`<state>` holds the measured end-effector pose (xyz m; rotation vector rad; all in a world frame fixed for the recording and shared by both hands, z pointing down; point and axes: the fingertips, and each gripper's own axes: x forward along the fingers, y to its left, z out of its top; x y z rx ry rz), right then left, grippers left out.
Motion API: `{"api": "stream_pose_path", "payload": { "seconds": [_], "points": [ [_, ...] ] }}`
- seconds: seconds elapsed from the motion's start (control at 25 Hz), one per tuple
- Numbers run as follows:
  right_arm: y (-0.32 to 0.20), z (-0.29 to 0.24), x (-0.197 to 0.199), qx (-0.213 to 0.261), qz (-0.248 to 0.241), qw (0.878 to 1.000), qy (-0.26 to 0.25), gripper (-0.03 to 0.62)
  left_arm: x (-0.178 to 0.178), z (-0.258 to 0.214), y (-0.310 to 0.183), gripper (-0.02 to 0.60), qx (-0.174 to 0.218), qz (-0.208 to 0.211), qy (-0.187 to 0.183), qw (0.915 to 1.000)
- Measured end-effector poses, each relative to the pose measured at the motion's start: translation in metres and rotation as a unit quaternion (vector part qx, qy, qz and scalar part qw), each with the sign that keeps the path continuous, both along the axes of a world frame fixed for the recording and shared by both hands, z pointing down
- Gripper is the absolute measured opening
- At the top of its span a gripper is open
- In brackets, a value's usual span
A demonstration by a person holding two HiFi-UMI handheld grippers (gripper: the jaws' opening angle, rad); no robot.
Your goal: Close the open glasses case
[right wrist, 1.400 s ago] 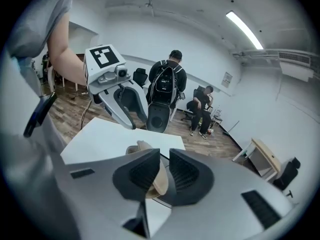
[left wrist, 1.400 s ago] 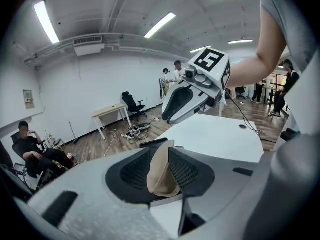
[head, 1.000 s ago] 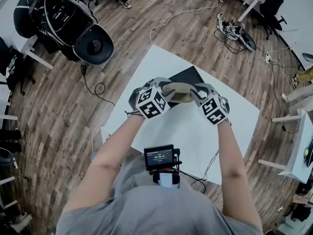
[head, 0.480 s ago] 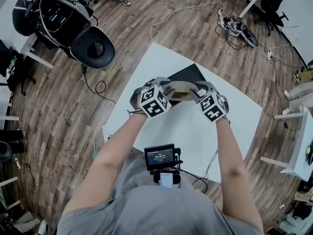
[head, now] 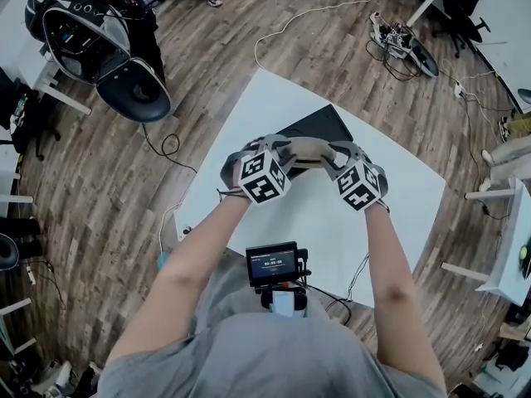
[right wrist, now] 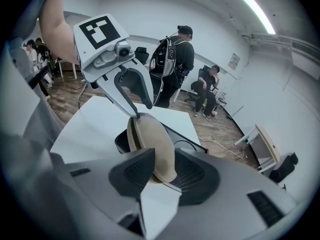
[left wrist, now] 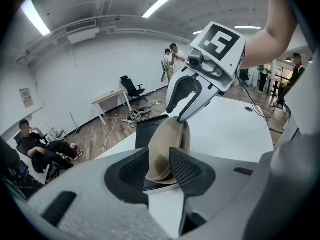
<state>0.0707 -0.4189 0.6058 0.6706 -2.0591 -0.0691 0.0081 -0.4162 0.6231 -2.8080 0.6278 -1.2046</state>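
The beige oval hard-shell glasses case [head: 304,149] is a plain, unpatterned tan. The light grey plastic left gripper [head: 284,152] and light grey plastic right gripper [head: 330,156] each carry a cube of black-and-white square markers, and have dark grey cross-hatched pads [left wrist: 186,169]. Beneath them are a black rectangular mat [head: 319,123], a plain white table top [head: 265,98] and a brown wood-plank floor [head: 207,56] with streaky grain.

The glasses case [head: 304,149] looks matt, the table [head: 332,222] smooth, the floor [head: 207,65] wooden.

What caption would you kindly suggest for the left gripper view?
Beige glasses case clamped at both ends by the left tool and right tool.
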Motion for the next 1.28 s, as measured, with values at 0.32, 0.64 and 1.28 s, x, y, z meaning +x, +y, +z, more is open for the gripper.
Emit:
{"api": "stream_pose_path", "payload": {
  "seconds": [0.32, 0.64, 1.28],
  "points": [
    [0.019, 0.016, -0.002, -0.001, -0.004, 1.0, 0.018, 0.101, 0.001, 0.016, 0.021, 0.115, -0.001, 0.011, -0.017, 0.9998],
    [0.025, 0.027, -0.003, 0.008, 0.001, 0.999, 0.032, 0.101, 0.002, 0.026, 0.025, 0.115, 0.0, 0.015, -0.037, 0.9992],
    [0.025, 0.031, -0.003, 0.01, 0.005, 0.999, 0.032, 0.101, 0.002, 0.031, 0.024, 0.115, 0.003, 0.011, -0.042, 0.999]
  ]
}}
